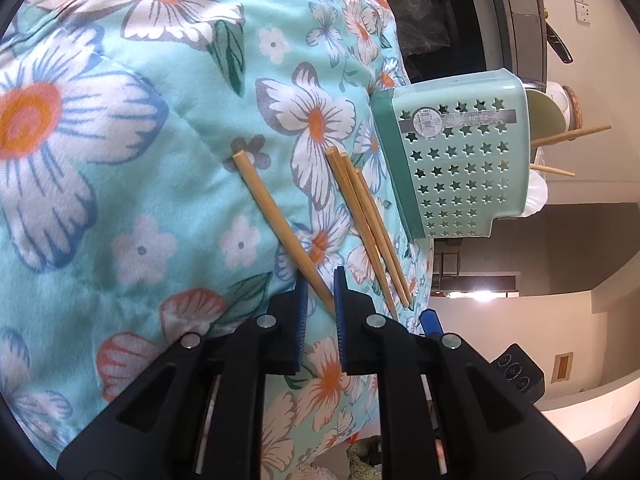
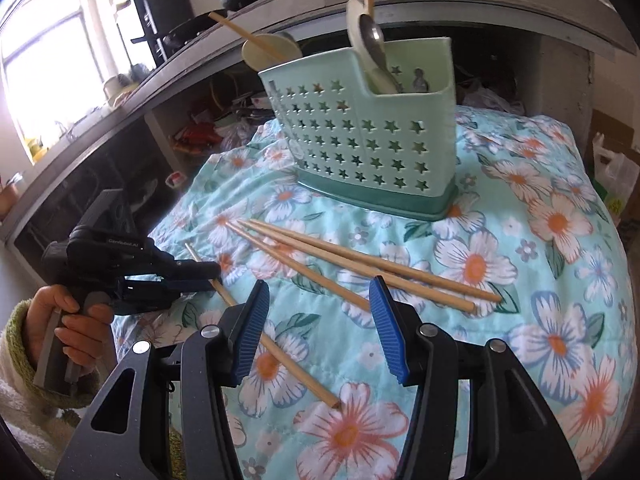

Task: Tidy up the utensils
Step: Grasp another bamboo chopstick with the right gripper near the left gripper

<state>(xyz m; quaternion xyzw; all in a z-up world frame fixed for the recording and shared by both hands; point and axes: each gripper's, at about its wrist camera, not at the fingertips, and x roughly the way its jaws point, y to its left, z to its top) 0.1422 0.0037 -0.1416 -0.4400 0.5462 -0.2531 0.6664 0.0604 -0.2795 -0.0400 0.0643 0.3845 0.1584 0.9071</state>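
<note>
Chopsticks lie scattered on a floral-covered surface as two hand-held grippers work beside a mint caddy.

In the right wrist view the star-punched utensil caddy stands upright at twelve o'clock, holding spoons and chopsticks. Three loose chopsticks lie bunched at the centre, just below the caddy. A single chopstick lies apart from them toward eight o'clock. The left hand-held gripper, seen at nine o'clock in a person's hand, has its blue pads nearly together, clamped on that single chopstick's thin end. The right hand-held gripper stands apart at six o'clock, holding nothing.
</note>
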